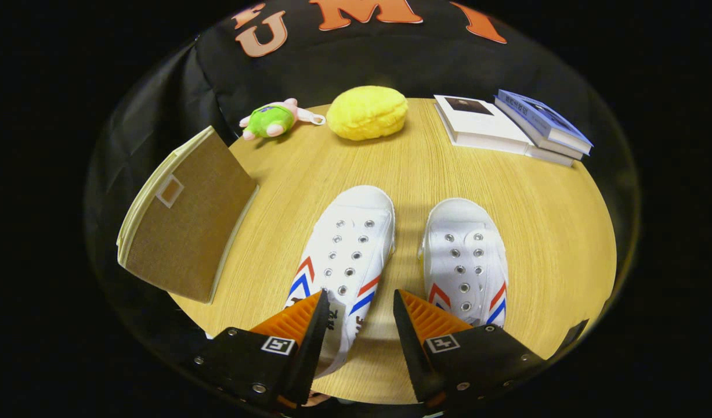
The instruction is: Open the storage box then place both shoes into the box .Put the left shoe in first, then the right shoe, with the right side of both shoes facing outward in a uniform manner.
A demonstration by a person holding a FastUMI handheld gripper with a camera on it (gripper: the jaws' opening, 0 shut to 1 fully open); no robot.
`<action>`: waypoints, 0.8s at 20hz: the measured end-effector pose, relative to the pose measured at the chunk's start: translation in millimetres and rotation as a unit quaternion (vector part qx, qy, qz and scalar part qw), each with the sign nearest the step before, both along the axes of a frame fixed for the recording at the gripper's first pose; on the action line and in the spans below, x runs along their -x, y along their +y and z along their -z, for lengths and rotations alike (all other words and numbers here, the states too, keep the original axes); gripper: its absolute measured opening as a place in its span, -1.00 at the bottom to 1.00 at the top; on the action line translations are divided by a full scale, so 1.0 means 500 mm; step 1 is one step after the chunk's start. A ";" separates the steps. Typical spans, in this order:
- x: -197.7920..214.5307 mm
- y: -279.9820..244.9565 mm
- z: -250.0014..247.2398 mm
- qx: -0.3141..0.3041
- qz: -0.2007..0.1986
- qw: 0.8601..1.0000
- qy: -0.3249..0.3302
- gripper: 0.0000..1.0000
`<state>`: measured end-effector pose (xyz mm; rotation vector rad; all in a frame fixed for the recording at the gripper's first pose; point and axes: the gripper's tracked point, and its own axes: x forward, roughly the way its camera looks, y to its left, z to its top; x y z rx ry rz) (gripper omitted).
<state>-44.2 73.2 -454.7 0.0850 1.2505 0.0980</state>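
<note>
**Free room and obstacles around the two shoes**

The gripper is spread apart with nothing between its fingers, and it hangs over the heels of the left shoe and the right shoe. Between the shoes a narrow strip of bare table is free. Beyond the toes a wide band of table is open. Behind this band stand a yellow plush, a green toy and a stack of books. Left of the left shoe, the storage box blocks the table edge. Right of the right shoe, the table is free.
</note>
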 end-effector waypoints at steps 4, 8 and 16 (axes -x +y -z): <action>0.000 0.026 0.021 -0.050 0.030 0.998 0.029 -0.01; -0.005 0.021 0.009 -0.073 0.059 0.995 0.023 -0.49; -0.061 0.089 -0.070 -0.135 0.086 0.987 -0.029 -0.90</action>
